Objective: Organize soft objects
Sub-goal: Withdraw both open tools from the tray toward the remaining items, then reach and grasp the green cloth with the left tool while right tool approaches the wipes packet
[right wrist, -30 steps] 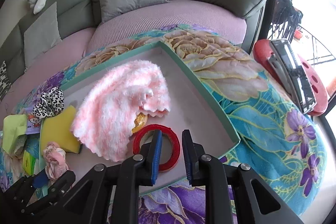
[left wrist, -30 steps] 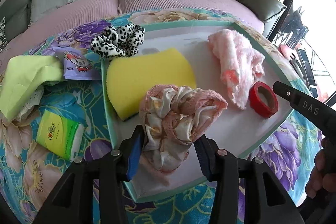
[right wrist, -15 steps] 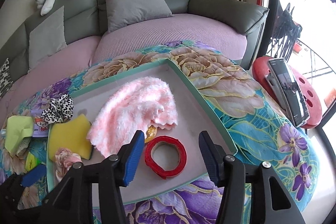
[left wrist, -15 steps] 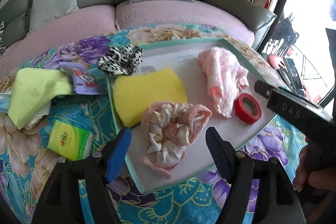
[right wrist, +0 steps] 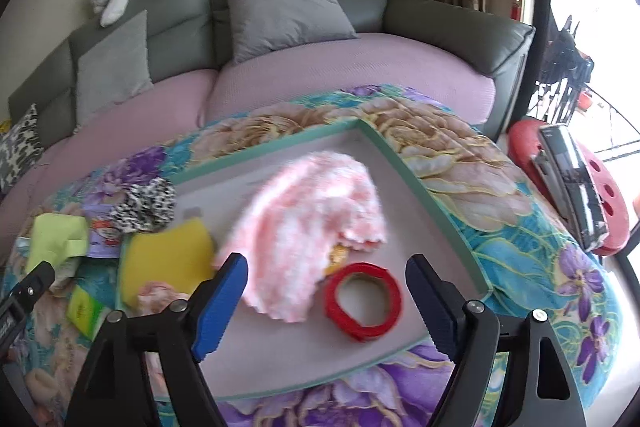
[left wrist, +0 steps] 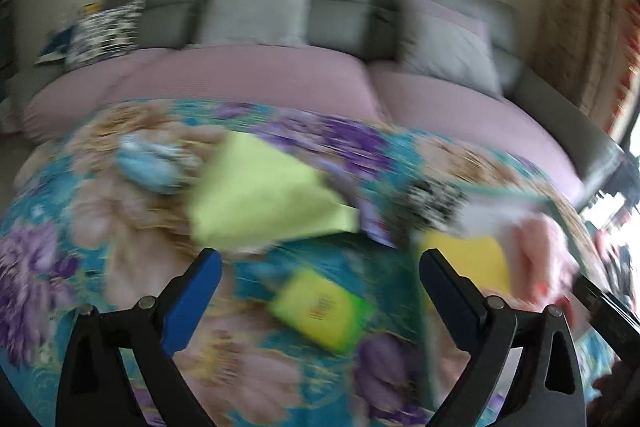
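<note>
Opening wide, left gripper point(left wrist: 320, 263) holds nothing; green tissue pack point(left wrist: 320, 309) lies on the surface just ahead between its jaws, long axis slanting toward the tray point(right wrist: 424, 183). Lime cloth point(left wrist: 260, 199) sits beyond, toward the sofa-side edge. Right gripper point(right wrist: 326, 269), also opening and empty, hovers at the tray's near edge over red tape ring point(right wrist: 362, 301). Left hand likely nearer.

left gripper point(left wrist: 320, 275): opening, fingers empty | right gripper point(right wrist: 326, 279): opening, fingers empty
</note>
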### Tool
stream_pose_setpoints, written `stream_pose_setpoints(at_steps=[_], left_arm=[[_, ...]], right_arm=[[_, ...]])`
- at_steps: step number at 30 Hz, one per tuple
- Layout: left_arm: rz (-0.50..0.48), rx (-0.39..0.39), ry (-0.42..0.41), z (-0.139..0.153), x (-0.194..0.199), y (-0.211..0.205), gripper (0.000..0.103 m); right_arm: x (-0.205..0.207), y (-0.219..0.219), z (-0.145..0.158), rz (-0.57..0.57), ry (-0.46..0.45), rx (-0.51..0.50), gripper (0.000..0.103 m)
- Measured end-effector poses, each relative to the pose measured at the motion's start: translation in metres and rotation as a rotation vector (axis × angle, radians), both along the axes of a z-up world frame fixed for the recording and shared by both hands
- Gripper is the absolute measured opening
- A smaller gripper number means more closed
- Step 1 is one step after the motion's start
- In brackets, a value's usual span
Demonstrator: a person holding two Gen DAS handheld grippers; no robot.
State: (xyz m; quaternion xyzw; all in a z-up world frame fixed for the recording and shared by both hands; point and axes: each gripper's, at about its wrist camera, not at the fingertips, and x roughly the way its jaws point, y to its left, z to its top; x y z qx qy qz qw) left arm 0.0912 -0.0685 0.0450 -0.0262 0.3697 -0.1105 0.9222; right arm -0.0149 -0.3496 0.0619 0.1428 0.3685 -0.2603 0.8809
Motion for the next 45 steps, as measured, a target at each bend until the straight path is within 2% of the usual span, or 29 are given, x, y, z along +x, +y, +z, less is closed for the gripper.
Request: stream_pose_setpoints(at_steps=[2,3,5,11,14,16,27,32,35,37,40,45], left_arm=[[0.062,-0.007,-0.004,0.000,0.004,0.014,0.099],[0.099,-0.019,-0.004,0.000,0.007,0.024,0.099],[0.145,-0.040,-0.004,-0.001,0.009,0.038,0.099],[0.225,-0.064,-0.003,-0.003,0.014,0.067,0.099],[0.244,-0.059,-0.018,-0.002,0.014,0.073,0.099],[0.261,-0.049,-0.035,0.000,0.013,0.079,0.099],[0.302,-0.092,-0.039,-0.002,0.017,0.103,0.099],[0.312,-0.066,-0.044,-0.008,0.024,0.105,0.099],[0.283,-0.108,-0.026,-0.009,0.033,0.106,0.099],[0.267,-0.131,-0.018,-0.007,0.039,0.105,0.099],[0.257,-0.141,-0.003,0.002,0.048,0.104,0.099],[0.243,-0.161,0.060,0.015,0.071,0.102,0.099]], right_arm=[[0.003,0.008,0.004,0.020,-0.025,0.005,0.087],[0.005,0.013,0.006,0.034,-0.038,0.008,0.094],[0.010,0.025,0.010,0.063,-0.066,0.011,0.103],[0.026,0.056,0.013,0.156,-0.126,0.048,0.103],[0.034,0.067,0.010,0.197,-0.130,0.073,0.103],[0.038,0.076,0.009,0.218,-0.114,0.046,0.103],[0.043,0.079,-0.001,0.249,-0.084,0.056,0.103],[0.048,0.086,-0.004,0.259,-0.054,0.028,0.103],[0.055,0.089,-0.001,0.256,-0.043,0.005,0.103],[0.059,0.089,0.003,0.268,-0.060,0.046,0.103],[0.066,0.090,0.012,0.284,-0.086,0.085,0.103],[0.089,0.102,0.033,0.333,-0.117,0.071,0.103]])
